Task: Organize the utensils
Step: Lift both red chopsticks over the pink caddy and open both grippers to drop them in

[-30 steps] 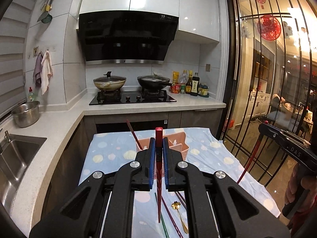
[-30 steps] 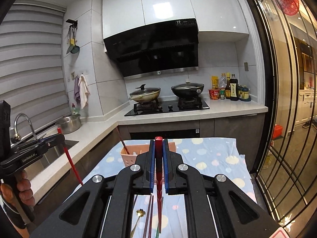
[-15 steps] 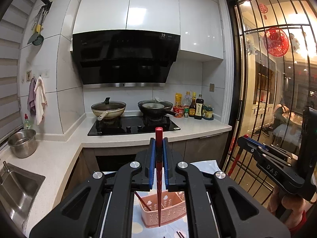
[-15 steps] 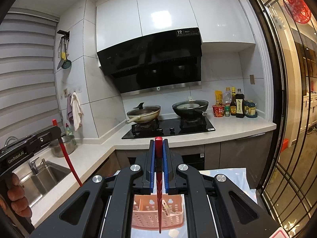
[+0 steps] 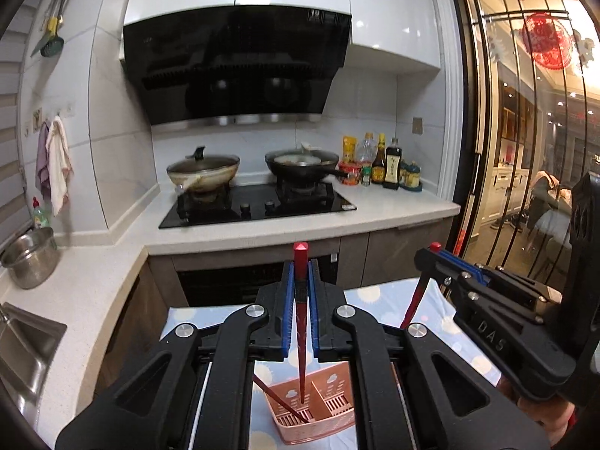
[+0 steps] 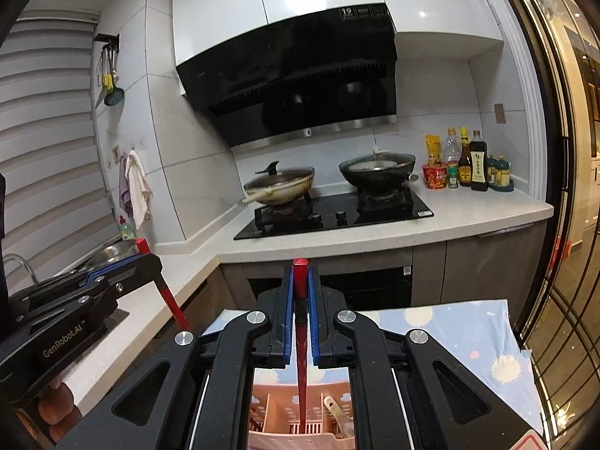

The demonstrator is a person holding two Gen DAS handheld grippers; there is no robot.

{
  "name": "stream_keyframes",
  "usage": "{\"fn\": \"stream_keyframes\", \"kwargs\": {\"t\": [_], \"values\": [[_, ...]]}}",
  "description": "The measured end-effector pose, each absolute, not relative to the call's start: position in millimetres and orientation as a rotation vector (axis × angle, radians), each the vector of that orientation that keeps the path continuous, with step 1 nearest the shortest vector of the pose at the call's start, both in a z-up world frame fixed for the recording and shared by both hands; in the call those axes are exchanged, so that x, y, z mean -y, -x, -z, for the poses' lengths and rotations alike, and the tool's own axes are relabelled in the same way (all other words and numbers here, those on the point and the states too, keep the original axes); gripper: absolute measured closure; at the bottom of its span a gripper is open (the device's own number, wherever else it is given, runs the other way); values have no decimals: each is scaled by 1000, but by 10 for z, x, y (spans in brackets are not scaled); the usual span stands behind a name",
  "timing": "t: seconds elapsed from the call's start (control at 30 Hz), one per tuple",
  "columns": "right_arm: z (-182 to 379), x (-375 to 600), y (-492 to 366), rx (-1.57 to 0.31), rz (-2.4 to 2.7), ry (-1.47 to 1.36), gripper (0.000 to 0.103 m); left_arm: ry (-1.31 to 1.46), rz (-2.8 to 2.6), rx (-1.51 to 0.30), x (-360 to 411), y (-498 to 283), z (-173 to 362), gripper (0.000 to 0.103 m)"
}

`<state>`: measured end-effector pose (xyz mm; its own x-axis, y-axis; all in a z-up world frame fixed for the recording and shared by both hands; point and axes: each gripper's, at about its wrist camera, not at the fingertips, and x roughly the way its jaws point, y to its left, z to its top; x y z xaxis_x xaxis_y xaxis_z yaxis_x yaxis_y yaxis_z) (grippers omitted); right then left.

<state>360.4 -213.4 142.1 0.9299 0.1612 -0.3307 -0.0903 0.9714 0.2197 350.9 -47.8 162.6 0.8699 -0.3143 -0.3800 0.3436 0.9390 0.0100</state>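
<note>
My left gripper (image 5: 300, 270) is shut on a red chopstick (image 5: 301, 341) that hangs tip down over the pink slotted basket (image 5: 322, 418). A dark red chopstick (image 5: 279, 399) leans inside that basket. To the right, the right gripper (image 5: 431, 257) grips its own red chopstick (image 5: 412, 307). In the right wrist view, my right gripper (image 6: 300, 277) is shut on a red chopstick (image 6: 301, 360), its tip down among the basket (image 6: 270, 408) dividers beside a beige utensil handle (image 6: 335, 408). The left gripper (image 6: 144, 257) with its chopstick (image 6: 172, 302) shows at the left.
The basket stands on a table with a blue dotted cloth (image 6: 468, 337). Beyond it runs a white counter (image 5: 262, 228) with a hob, two woks (image 5: 204, 174) and sauce bottles (image 5: 390, 167). A sink (image 5: 22, 341) and a steel pot (image 5: 32, 258) lie left; a barred glass door (image 5: 525, 150) stands right.
Both grippers have moved forward over the table toward the counter, each keeping its chopstick. The basket has slid to the bottom of both views, and the loose utensils on the cloth have dropped out of sight.
</note>
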Motion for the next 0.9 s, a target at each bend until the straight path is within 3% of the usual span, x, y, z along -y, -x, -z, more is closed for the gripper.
{"fn": "stream_keyframes", "kwargs": {"t": [0.37, 0.4, 0.47, 0.57, 0.9], "values": [[-866, 2053, -3744, -464, -103, -167, 94, -77, 324, -483, 486, -3658, -1173, 95], [-844, 2056, -3727, -461, -95, -168, 91, -84, 316, -488, 486, -3649, -1151, 93], [-835, 2074, -3693, -460, -94, -173, 88, -91, 298, -488, 485, -3623, -1127, 71], [-845, 2099, -3603, -450, -90, -180, 79, -85, 282, -476, 440, -3563, -1118, 57], [-920, 2142, -3185, -427, -87, -188, 73, -97, 276, -453, 322, -3228, -1135, 48]]}}
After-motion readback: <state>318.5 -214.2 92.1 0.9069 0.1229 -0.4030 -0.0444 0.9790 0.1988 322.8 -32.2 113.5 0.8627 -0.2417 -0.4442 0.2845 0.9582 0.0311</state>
